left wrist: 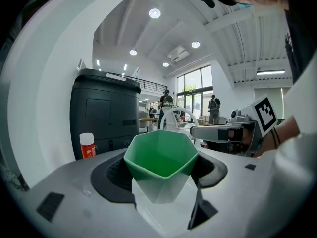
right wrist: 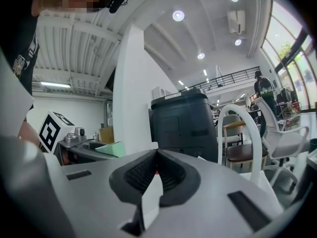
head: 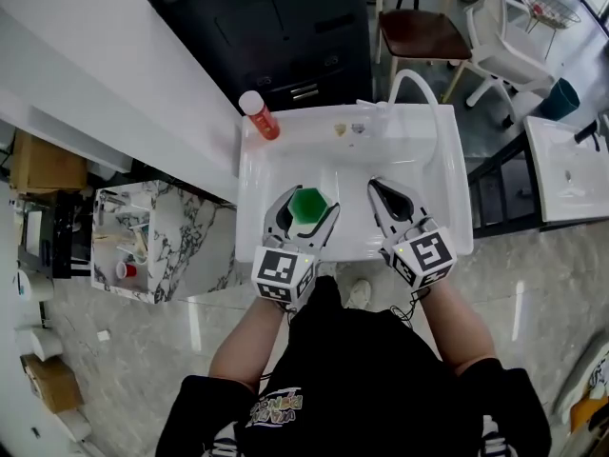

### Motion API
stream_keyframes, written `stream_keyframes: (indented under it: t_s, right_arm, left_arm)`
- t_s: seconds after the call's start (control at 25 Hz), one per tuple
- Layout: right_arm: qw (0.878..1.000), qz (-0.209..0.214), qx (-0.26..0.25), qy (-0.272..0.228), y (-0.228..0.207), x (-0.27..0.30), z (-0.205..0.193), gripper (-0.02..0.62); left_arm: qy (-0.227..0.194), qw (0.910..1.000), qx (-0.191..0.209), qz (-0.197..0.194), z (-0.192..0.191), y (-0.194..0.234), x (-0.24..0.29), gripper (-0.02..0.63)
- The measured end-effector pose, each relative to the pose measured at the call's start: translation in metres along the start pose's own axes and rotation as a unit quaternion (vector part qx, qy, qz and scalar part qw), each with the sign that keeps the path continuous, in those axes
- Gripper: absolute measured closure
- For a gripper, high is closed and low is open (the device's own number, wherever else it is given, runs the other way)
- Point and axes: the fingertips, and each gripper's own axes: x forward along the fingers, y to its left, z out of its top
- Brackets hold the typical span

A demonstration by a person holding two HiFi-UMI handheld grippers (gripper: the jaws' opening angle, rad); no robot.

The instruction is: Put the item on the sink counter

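**Sink station: cup in left tool, right tool empty**

Nearest the camera, the person's forearms reach forward to the front edge of the white sink (head: 447, 174). The left gripper (head: 306, 206) has its jaws spread about a cup's width and closed against the sides of a green cup (head: 308, 204), which sits upright, mouth up, over the front left of the basin (the views do not show whether its base touches the basin). The right gripper (head: 379, 188) lies just beside it over the basin, jaws pressed together with nothing between them.

The back ledge of the sink carries two small items (head: 347, 129), too small to identify. A red bottle with a white cap (head: 260, 115) stands on the sink's back left corner. A white arched faucet (head: 420, 86) rises at the back right, well apart from both tools.

A dark cabinet (head: 276, 27) stands directly behind the sink. To its right are a chair with a brown seat (head: 423, 31) and a white chair (head: 509, 50). A marble-patterned shelf (head: 181, 231) holding small clutter stands left of the sink, and a second sink (head: 571, 169) lies at the far right.
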Motion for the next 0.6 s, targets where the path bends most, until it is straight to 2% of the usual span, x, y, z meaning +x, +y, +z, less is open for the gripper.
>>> stream_keyframes:
  t_s: [0.24, 0.6]
  right_arm:
    - [1.000, -0.012, 0.006, 0.014, -0.014, 0.025, -0.008, 0.541]
    - [0.999, -0.029, 0.012, 0.042, -0.029, 0.073, -0.024, 0.541]
  left_arm:
    - [0.003, 0.9999, 0.002, -0.011, -0.003, 0.023, 0.029, 0.293]
    - [0.008, 0.9984, 0.052, -0.018, -0.017, 0.074, 0.079, 0.293]
